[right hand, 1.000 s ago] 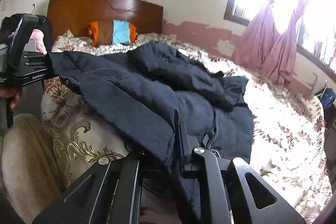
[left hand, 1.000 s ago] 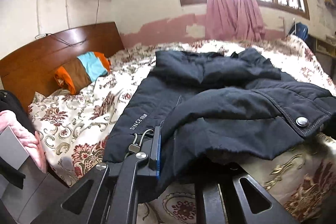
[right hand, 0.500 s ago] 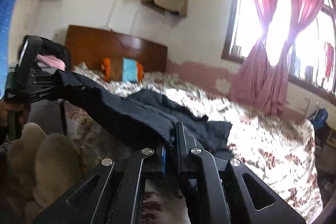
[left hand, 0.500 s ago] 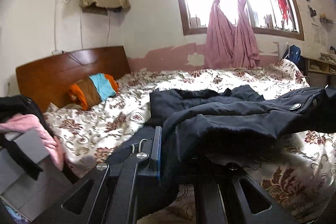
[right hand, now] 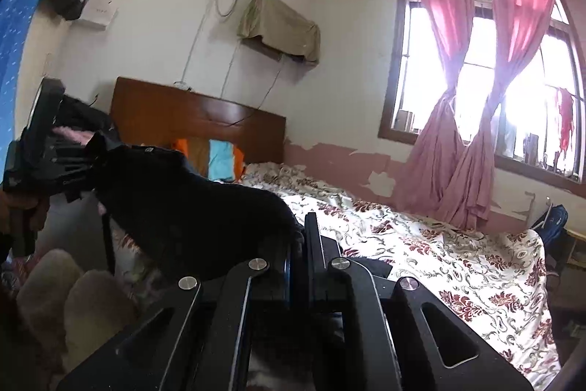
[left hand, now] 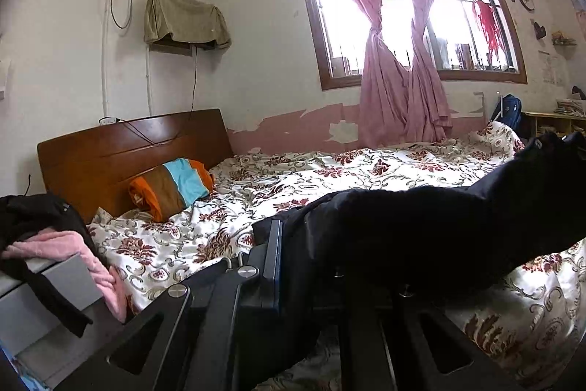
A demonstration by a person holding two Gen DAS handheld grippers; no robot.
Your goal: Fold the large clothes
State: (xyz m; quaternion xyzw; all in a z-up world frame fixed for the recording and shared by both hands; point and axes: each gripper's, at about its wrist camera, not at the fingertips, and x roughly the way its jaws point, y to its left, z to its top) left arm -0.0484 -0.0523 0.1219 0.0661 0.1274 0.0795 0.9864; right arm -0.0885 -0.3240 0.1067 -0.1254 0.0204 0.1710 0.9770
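A dark navy jacket (left hand: 421, 233) hangs stretched in the air above the bed, held at two ends. My left gripper (left hand: 293, 239) is shut on one end; cloth covers its right finger. In the right wrist view the jacket (right hand: 183, 200) runs left from my right gripper (right hand: 301, 239), which is shut on its other end. Across that span a hand (right hand: 16, 207) holds the left gripper (right hand: 47, 149), with the cloth bunched at its tips. The jacket's lower part drops out of sight below both grippers.
The bed has a floral cover (left hand: 329, 178), a wooden headboard (left hand: 128, 149) and a striped orange, brown and blue pillow (left hand: 172, 185). Pink and black clothes (left hand: 55, 240) lie on a grey stand to the left. The person's beige-clad knees (right hand: 66, 299) are at the bed's near side. Curtained window (right hand: 476, 98) behind.
Both grippers have risen and tilted up with the jacket. The jacket lay spread on the bed a second ago; now its held edge is lifted and stretched between them.
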